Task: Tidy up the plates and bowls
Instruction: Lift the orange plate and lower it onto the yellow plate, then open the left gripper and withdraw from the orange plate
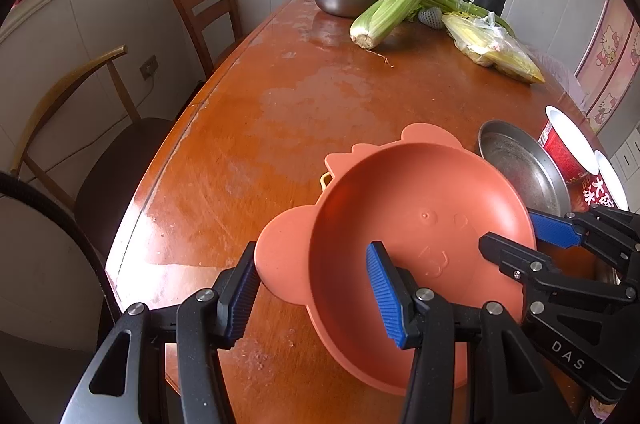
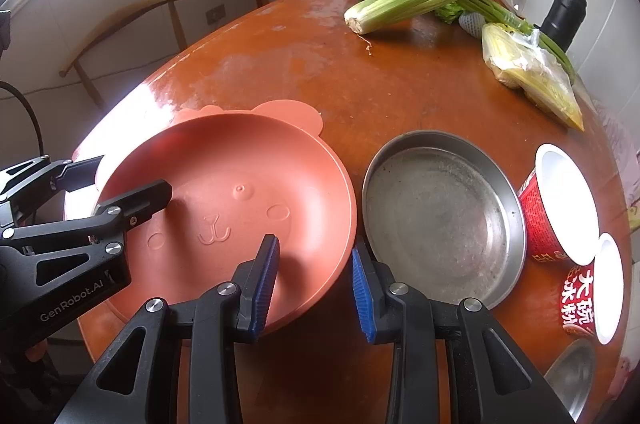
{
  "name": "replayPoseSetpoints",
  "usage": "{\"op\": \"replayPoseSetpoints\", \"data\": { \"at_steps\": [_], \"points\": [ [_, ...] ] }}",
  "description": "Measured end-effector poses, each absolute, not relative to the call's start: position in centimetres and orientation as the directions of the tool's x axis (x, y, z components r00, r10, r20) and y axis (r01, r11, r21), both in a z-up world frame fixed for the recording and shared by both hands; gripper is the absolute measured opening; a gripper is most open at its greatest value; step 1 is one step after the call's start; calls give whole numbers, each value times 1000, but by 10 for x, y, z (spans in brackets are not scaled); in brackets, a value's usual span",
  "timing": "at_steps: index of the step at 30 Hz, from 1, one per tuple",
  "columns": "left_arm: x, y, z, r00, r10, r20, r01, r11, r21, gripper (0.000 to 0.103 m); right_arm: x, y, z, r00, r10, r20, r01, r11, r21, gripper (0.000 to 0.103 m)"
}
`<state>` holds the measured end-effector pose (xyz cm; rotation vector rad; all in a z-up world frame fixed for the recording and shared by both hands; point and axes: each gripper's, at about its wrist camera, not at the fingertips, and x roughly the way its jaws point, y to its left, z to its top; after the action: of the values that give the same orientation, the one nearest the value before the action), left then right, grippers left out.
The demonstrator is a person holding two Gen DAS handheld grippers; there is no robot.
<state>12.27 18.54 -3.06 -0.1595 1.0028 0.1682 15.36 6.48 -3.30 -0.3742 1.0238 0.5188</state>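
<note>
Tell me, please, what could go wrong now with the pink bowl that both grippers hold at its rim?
1. The pink bowl is tilted and gripped only at its rim by the left gripper and the right gripper, so it may slip.
2. The right gripper's outer finger stands very close to the steel plate. A sideways move could push that plate toward the red paper cup.

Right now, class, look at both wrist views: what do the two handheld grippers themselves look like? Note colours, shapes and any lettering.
The left gripper and the right gripper match: black angular frames with triangular cut-outs, silver round bolts, and two flat fingers faced with ribbed blue pads. One body shows white lettering "DAS", the other "GenRobot.AI". No hands or sleeves are visible.
</note>
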Motion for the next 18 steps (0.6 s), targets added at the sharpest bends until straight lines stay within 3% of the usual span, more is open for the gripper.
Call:
{"op": "replayPoseSetpoints", "data": {
  "at_steps": [18],
  "points": [
    [114, 190, -21, 543, 86, -835, -242, 969, -58, 54, 149, 55, -19, 438, 265, -859, -554, 832, -26, 37]
  ]
}}
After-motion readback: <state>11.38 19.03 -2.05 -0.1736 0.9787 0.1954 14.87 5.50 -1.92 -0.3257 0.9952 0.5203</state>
